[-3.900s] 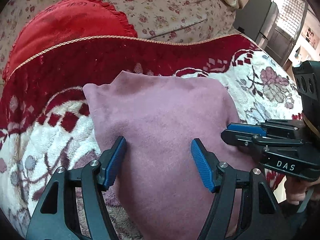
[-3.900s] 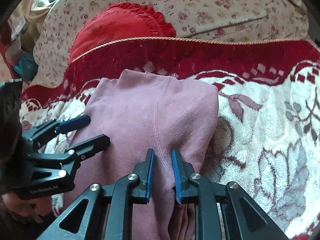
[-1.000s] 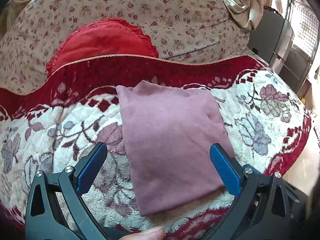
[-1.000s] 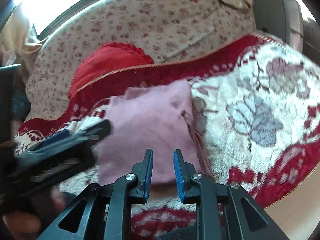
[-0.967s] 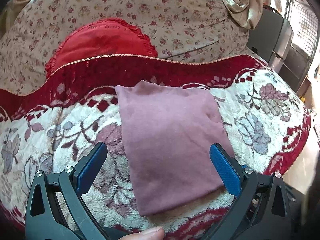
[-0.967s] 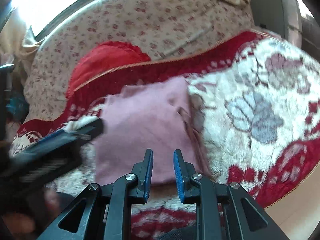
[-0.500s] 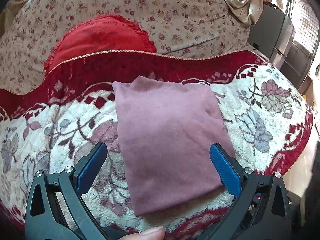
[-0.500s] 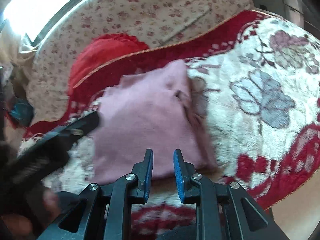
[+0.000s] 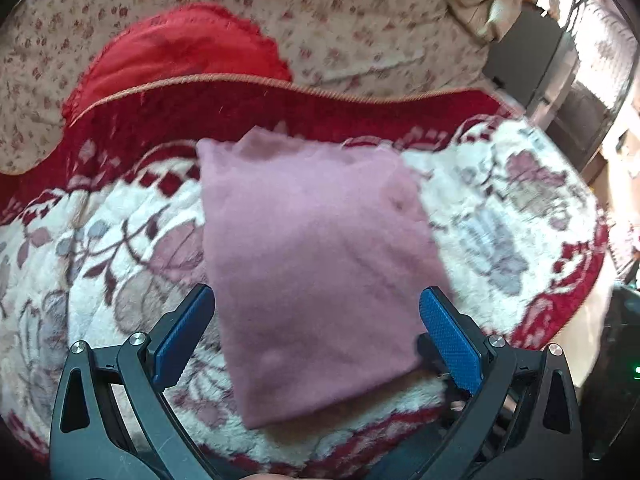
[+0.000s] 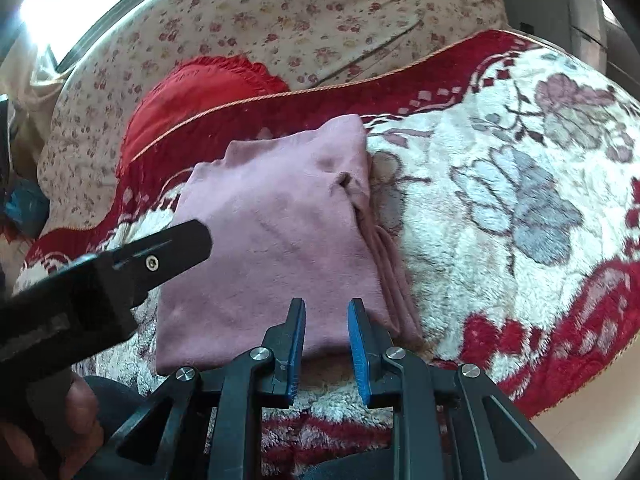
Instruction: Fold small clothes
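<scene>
Your pink garment [image 9: 316, 264] lay folded flat on the floral blanket [image 9: 496, 240], its layered edges stacked along its right side, below the red cushion [image 10: 200, 92]. Your left gripper [image 9: 316, 328] hung over its near edge, fingers spread wide, grasping nothing. Your right gripper [image 10: 326, 336] hovered narrowly parted, empty.

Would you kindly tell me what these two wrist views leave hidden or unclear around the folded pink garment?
- Folded pink fleece garment: its right near corner hides behind the left gripper's blue pad in the left wrist view.
- Layered right edge: right wrist view, folds too fine to count.
- Heart-shaped red cushion: lower part covered by the red-bordered floral plush blanket.
- Left view: motion-blurred.
</scene>
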`<state>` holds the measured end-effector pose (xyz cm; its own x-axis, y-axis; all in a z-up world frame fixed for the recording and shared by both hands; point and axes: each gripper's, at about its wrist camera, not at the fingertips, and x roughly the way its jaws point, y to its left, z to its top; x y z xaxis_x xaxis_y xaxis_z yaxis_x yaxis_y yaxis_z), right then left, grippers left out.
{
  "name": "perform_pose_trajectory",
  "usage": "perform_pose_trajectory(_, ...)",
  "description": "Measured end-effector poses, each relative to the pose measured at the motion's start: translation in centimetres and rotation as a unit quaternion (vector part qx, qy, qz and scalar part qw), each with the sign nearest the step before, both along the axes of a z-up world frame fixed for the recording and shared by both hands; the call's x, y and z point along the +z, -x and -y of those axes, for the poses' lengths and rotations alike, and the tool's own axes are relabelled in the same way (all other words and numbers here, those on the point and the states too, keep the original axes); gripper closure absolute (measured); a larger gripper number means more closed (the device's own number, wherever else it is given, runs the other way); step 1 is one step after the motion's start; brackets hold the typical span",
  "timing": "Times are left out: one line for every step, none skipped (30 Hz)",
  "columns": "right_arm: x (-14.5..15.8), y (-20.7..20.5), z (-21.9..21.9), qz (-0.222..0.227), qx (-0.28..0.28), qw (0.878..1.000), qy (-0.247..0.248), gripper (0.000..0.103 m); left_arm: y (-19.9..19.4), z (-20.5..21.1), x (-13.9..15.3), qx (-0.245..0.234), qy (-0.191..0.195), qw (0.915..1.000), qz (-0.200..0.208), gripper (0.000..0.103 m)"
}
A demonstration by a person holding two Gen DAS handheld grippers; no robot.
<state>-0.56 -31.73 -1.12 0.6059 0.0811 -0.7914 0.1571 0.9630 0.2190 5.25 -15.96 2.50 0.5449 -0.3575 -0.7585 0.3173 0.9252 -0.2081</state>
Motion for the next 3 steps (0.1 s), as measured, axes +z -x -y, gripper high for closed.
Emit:
perform_pose_trajectory(-0.02, -0.05, -0.16, 0.0, 0.002, 1.0, 0.001, 0.083, 0.36, 0.15, 0.31, -0.002, -0.007, 0.9999, 0.014, 0.0)
perform_pose_trajectory(-0.04, -0.14, -0.27, 0.0, 0.004, 1.0, 0.004, 0.083, 0.5, 0.34, 0.37, -0.003, -0.013, 0.9997, 0.02, 0.0)
perform_pose_trajectory(-0.08, -0.17, -0.3, 0.0, 0.006, 1.0, 0.006, 0.083, 0.5, 0.45, 0.42, -0.003, -0.019, 0.9996, 0.023, 0.0)
